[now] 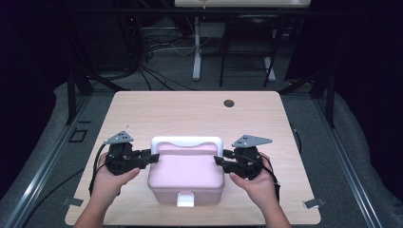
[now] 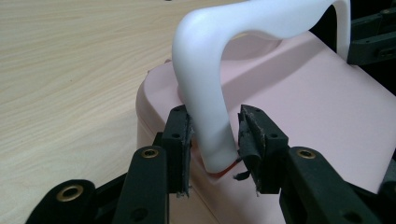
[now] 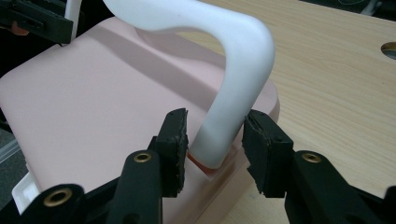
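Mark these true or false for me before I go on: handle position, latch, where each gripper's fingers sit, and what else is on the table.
1. The white handle stands raised over the pink box. True.
2. The left gripper has its fingers either side of a handle leg. True.
3. The right gripper grips the white front latch. False: its fingers flank the other handle leg.
4. The box lid is off. False: it sits on the box.
5. A mug stands on the table. False: none is there.
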{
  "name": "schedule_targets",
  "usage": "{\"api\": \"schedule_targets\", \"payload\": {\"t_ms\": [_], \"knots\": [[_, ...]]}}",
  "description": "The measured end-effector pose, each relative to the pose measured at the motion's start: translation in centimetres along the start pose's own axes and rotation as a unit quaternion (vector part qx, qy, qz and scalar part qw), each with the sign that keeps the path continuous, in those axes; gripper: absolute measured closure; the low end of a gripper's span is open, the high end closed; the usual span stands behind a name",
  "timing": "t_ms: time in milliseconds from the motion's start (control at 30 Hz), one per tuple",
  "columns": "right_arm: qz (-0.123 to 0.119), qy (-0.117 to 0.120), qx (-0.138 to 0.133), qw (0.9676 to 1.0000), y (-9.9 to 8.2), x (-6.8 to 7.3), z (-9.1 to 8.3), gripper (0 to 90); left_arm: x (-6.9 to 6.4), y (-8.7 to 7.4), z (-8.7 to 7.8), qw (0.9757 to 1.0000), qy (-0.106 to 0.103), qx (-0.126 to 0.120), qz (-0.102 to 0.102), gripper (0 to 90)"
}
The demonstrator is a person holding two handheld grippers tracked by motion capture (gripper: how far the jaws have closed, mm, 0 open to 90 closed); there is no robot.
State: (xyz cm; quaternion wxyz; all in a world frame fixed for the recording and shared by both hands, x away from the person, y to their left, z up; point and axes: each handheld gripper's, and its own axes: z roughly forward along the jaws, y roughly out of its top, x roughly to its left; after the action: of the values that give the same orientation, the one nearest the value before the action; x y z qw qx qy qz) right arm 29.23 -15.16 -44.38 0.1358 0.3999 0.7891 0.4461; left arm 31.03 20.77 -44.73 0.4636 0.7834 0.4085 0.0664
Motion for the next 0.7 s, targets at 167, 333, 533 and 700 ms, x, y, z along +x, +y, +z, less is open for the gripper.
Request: {"api": "schedule_targets", "payload": {"t_ms": [167,333,533,700], "knots": [[-0.003,0.002,-0.009,1.0000,-0.1,0.1,-0.5,63.4,-0.1,-0.2,-0.3,0.9999,0.000,-0.010,0.008,69.0],[-0.013,-0.001,-0.018,0.9997,-0.4,0.5,-0.9,65.8,-0.5,-0.5,-0.8,0.9997,0.000,-0.018,0.018,72.6],[-0.016,0.002,-0.023,0.9996,-0.6,0.6,-0.9,67.5,-0.7,-0.8,-1.1,0.9994,0.004,-0.017,0.031,73.3],[-0.016,0.001,-0.018,0.9997,-0.7,0.5,-0.7,69.6,-0.8,-0.9,-1.0,0.9993,0.003,-0.020,0.032,73.4]]}}
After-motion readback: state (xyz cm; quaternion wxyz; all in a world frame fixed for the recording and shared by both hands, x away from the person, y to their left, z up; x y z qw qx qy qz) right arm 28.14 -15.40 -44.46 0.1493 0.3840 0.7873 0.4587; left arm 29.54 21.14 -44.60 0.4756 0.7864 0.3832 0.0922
